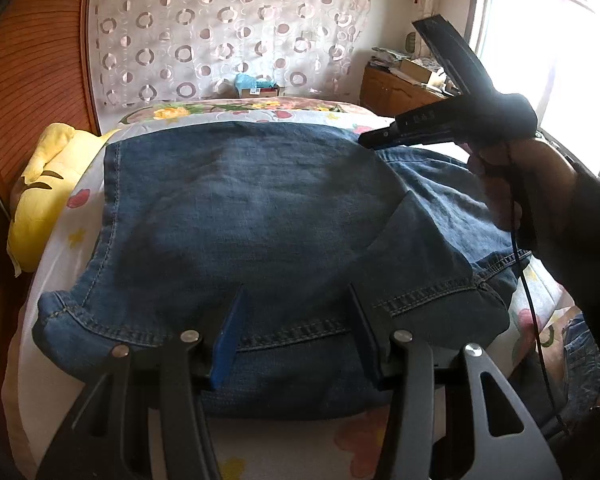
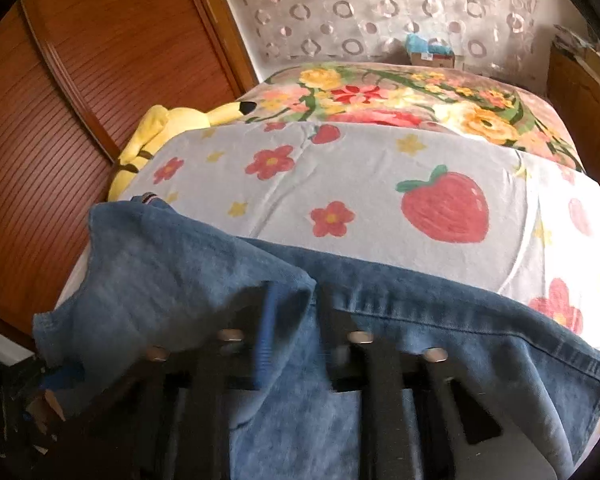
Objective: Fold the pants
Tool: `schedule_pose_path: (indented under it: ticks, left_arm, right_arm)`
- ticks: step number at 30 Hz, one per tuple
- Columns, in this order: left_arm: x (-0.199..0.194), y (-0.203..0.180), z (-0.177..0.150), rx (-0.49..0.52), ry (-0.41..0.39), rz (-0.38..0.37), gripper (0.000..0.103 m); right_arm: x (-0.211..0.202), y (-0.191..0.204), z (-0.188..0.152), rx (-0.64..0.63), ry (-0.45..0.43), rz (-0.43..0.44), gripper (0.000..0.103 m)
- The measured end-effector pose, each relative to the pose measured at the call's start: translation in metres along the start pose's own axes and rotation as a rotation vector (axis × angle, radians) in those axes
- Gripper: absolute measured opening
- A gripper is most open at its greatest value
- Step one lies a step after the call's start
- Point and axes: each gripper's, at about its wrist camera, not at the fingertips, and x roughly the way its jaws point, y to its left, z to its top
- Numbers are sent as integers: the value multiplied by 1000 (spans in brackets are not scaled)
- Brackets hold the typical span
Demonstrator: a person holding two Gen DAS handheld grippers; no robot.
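Blue denim pants [image 1: 240, 208] lie spread across the bed, a leg folded over at the right. My left gripper [image 1: 298, 320] hovers at the near stitched seam, its blue pads [image 1: 232, 336] wide apart and open, with denim lying under and between them. A person's hand [image 1: 508, 184] holds my right gripper [image 1: 366, 140] at the far right edge of the denim, its fingers together. In the right wrist view the pants [image 2: 160, 264] drape over my right gripper [image 2: 296, 304], which is shut on a fold of denim; the picture there is blurred.
The bed has a white strawberry-and-flower sheet [image 2: 380, 168] and a floral blanket [image 2: 400, 96] at its far end. A yellow plush toy [image 1: 40, 200] lies at the left edge beside a wooden slatted wardrobe [image 1: 28, 80]. A cluttered wooden nightstand [image 1: 396, 92] stands by the bright window [image 1: 540, 60].
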Motion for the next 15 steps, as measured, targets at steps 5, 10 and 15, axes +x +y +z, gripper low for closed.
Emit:
schedule_pose_path:
  ticks: [5,10,15]
  left_arm:
    - [-1,1,0,-4,-1,-5,49]
    - [-8,-1,-1,-7,-19,-25,49]
    - [-20,-7,-2,-1,-46,-46,49]
  right_arm:
    - [-13,25,8,-97,-44,-8,0]
    - [-38,49,18,-161,-157,-15,0]
    - [-46,74,33,-231,-217,-29,0]
